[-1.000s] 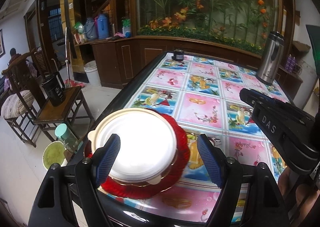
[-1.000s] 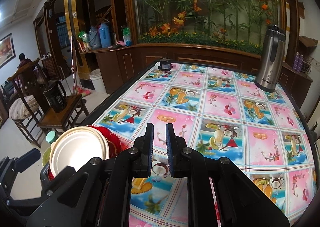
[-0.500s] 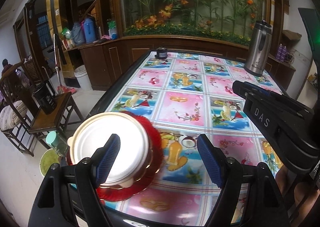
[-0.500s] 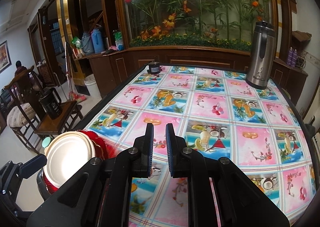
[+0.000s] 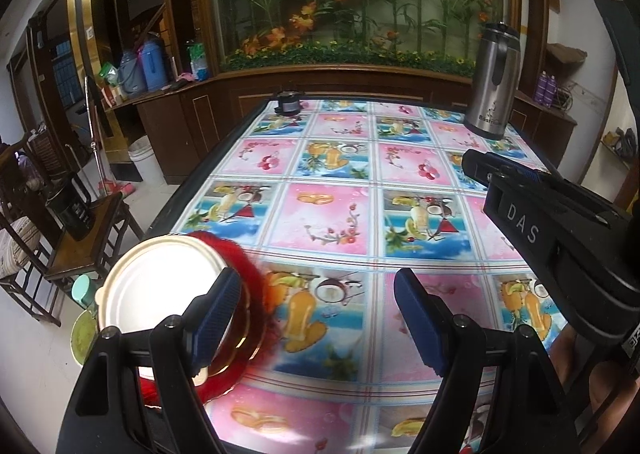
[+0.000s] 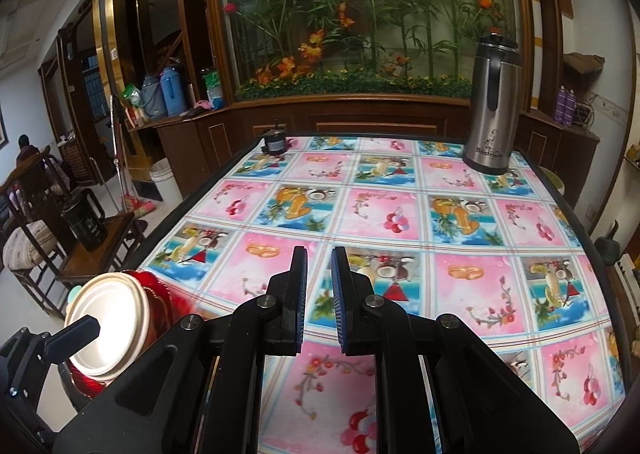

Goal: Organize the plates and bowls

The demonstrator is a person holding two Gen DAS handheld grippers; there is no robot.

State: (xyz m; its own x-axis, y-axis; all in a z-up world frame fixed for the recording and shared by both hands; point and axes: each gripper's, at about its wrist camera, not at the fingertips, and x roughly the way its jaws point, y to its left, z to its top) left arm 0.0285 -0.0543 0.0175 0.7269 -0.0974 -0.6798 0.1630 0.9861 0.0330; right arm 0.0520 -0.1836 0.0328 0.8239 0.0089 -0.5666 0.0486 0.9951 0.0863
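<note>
While my left tongs (image 5: 318, 318) gape empty beside the white plate (image 5: 160, 286) stacked on seemingly red dishes (image 5: 256, 318), my right tongs (image 6: 319, 294) stay closed above the desk (image 6: 400, 214).

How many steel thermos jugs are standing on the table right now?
1. The steel jug stands upright at the table's far right corner, by the planter glass. The blue flasks sit on the side counter, not the table. Anything behind the grippers would be hidden.
</note>
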